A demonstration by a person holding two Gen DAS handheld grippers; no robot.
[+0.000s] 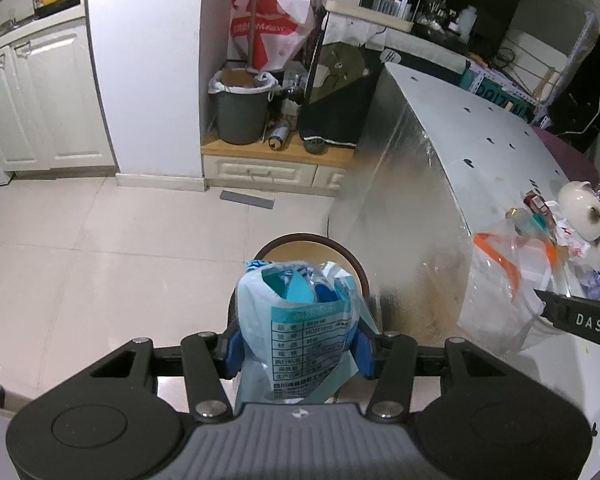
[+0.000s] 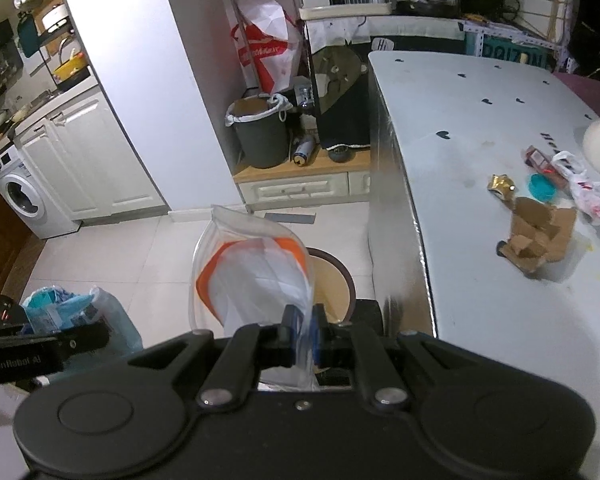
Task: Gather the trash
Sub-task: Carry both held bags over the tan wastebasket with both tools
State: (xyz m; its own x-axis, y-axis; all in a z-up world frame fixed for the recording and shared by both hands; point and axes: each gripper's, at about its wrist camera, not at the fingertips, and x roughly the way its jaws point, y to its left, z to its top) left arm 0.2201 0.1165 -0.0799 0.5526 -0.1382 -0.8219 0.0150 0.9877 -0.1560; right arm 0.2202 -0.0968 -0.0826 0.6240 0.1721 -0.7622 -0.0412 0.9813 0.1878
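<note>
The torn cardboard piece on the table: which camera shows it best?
The right wrist view: the cardboard piece lies in plain sight on the white table, beside a teal lid. In the left wrist view I cannot make it out; the clear bag covers that area.

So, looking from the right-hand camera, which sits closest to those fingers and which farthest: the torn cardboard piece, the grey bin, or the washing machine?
1. Torn cardboard piece: nearest, on the white table, to the right of the right fingers.
2. Grey bin: farther, straight ahead against the wall.
3. Washing machine: on the far left. It looks about as far as the bin, too close to rank surely.
</note>
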